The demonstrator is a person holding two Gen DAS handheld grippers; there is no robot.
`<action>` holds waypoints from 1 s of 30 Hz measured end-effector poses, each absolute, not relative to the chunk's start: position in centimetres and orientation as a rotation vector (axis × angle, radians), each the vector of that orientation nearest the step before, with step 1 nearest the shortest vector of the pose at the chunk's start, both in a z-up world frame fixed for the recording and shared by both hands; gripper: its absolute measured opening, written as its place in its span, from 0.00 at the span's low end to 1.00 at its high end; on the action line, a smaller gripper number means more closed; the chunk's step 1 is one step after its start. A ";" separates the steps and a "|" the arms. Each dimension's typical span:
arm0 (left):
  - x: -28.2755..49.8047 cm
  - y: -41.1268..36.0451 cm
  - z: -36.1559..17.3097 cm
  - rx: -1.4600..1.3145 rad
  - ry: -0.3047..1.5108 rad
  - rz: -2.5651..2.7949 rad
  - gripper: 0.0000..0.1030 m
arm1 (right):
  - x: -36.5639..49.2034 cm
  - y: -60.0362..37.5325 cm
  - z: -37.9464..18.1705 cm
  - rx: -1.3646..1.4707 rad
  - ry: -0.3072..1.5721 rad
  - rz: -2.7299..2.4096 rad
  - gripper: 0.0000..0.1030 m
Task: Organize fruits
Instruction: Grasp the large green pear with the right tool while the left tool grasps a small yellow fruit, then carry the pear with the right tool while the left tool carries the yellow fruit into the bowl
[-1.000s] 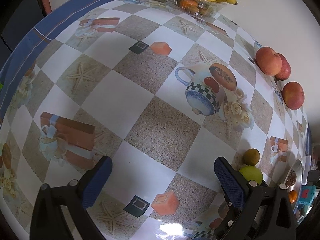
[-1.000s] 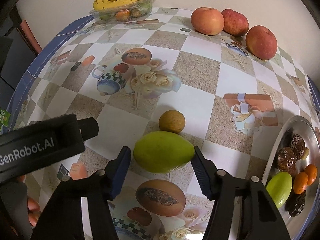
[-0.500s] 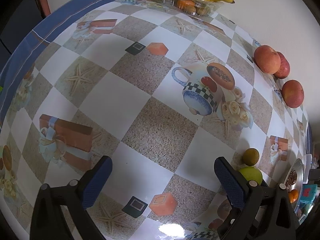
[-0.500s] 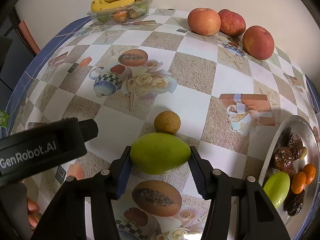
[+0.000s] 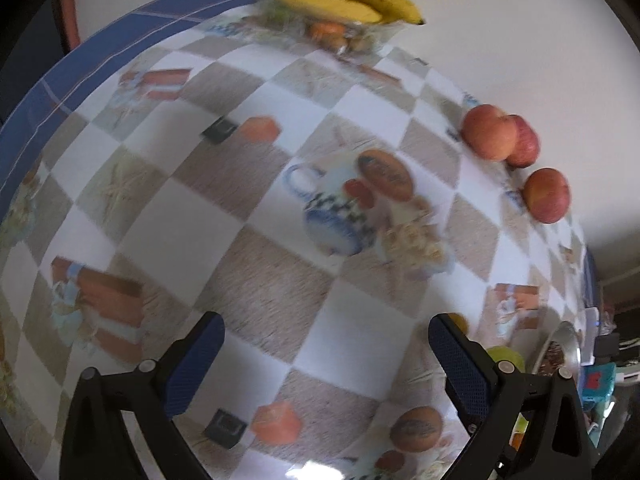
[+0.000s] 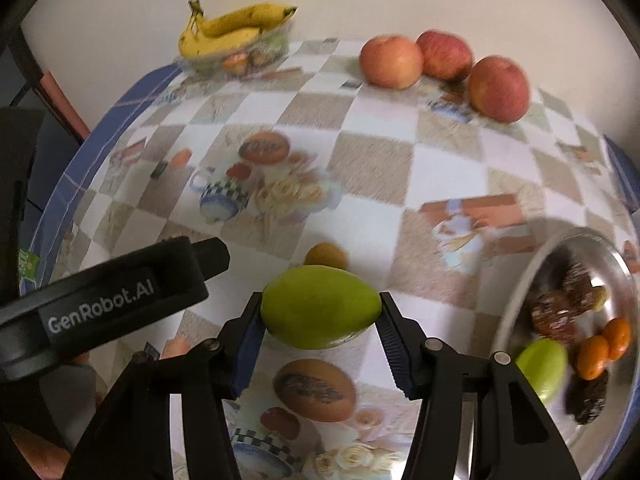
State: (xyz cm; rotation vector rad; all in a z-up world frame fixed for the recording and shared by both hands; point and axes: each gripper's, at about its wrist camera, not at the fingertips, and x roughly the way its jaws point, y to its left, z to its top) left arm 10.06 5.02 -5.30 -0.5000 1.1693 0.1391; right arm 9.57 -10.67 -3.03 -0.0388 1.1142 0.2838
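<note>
While its two fingers (image 6: 250,342) press against both ends of the green mango (image 6: 320,306), the right gripper (image 6: 320,332) grasps that fruit just above the patterned counter (image 6: 440,168). Just behind the mango lies a small brownish-yellow fruit (image 6: 326,255), partly hidden by it. To the right sits a metal bowl (image 6: 516,292) holding a second green fruit (image 6: 544,366), two small oranges (image 6: 604,344) and dark wrinkled pieces. At the left edge of the right wrist view the black body of the left gripper (image 5: 324,344) shows, marked GenRobot.AI. That gripper is spread wide with nothing between its fingers (image 5: 196,362), hovering over a bare stretch of the checkered cloth. In its view the mango (image 5: 506,356) peeks out beside the right finger, with the bowl (image 5: 570,344) past it. Farther back, three red apples (image 6: 432,66) sit close together near the wall, the left two touching. In the far corner a clear tray (image 6: 248,54) holds small fruits, with bananas (image 6: 232,26) lying on top of it.
</note>
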 end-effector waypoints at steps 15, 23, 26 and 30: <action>12.5 -0.3 -5.2 -0.578 1.153 -0.121 0.78 | 9.9 -17.6 -0.5 0.111 1.080 0.168 0.55; 13.5 -2.4 -5.7 -0.506 1.181 -0.172 0.40 | 10.1 -22.3 0.0 0.243 1.067 0.092 0.55; 13.6 -2.8 -6.4 -0.476 1.215 -0.146 0.38 | 10.2 -23.2 -0.2 0.267 1.071 0.075 0.55; 13.1 -2.4 -6.2 -0.467 1.202 -0.128 0.27 | 10.4 -24.1 -0.3 0.296 1.073 0.063 0.55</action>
